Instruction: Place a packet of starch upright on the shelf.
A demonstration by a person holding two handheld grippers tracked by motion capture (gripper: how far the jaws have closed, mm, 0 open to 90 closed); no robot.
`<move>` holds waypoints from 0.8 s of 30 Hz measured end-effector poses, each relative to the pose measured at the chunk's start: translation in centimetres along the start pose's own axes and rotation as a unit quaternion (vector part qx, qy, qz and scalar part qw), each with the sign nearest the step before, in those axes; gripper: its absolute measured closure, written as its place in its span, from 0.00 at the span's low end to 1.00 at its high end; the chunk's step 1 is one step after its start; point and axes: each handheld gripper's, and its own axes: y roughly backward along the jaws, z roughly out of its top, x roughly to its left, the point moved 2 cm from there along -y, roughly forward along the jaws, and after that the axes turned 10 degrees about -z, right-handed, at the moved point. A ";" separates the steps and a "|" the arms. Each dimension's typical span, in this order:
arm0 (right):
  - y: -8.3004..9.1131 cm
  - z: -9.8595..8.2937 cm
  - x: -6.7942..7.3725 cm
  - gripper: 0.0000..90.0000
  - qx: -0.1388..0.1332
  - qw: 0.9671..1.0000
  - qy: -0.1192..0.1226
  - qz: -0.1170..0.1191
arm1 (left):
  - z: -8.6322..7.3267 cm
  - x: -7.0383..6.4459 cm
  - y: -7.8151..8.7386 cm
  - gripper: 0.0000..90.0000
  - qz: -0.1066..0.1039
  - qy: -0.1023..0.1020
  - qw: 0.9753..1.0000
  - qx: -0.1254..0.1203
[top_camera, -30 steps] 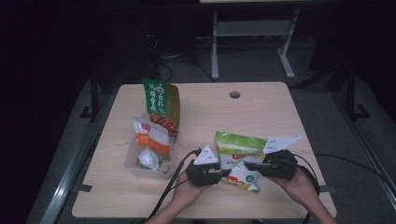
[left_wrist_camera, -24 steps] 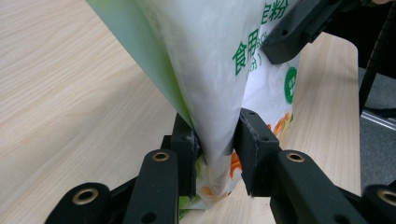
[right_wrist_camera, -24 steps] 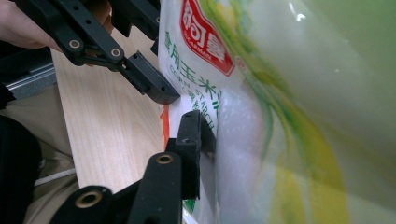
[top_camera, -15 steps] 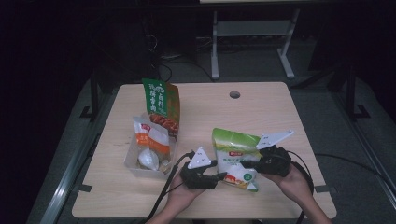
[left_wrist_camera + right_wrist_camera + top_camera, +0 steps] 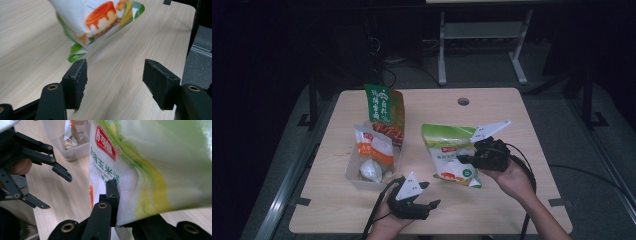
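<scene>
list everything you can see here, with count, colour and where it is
table: 1, light wood, centre of the high view
cable hole: 1, dark, far edge of the table
tall snack bag: 1, green and orange, upright behind the tub
tub: 1, clear, left of the table, holding packets
small packet: 1, white and orange, in the tub
starch bag: 1, green and white, lifted off the table, right of the tub
metal frame: 1, grey, floor beyond the table
left claw: 1, black, open, near edge
right claw: 1, black, shut on the starch bag

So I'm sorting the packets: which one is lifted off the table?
The green-and-white corn starch bag, clamped in the right tongs; the others sit by the box.
</scene>
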 end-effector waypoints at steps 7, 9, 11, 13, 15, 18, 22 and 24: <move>-2.0 -0.3 0.5 0.97 0.001 1.000 -0.006 0.012 | -0.1 0.8 0.0 0.41 0.013 0.015 1.000 -0.007; -2.6 -1.0 0.8 0.97 0.001 1.000 -0.001 0.018 | -0.1 1.1 -0.3 0.41 0.022 0.021 1.000 -0.005; -3.0 -1.8 1.2 0.97 0.001 1.000 0.002 0.023 | -0.1 1.4 -0.7 0.41 0.022 0.026 0.999 -0.002; -3.1 -2.4 1.4 0.97 -0.011 1.000 0.009 0.028 | 0.0 1.6 -1.1 0.41 0.022 0.032 0.999 -0.003; -3.0 -2.8 1.5 0.96 -0.005 0.999 0.020 0.037 | 0.2 1.9 -1.5 0.45 0.022 0.032 0.999 0.000; -2.9 -3.1 1.6 0.93 0.009 0.998 0.038 0.039 | 0.3 2.1 -1.8 0.51 0.027 0.035 0.999 0.005; -3.0 -3.2 1.8 0.84 0.033 0.997 0.047 0.052 | 0.3 2.1 -2.0 0.55 0.025 0.032 0.999 0.011; -3.2 -3.2 1.9 0.78 0.041 0.996 0.061 0.047 | 0.3 2.1 -2.0 0.56 0.026 0.029 0.999 0.011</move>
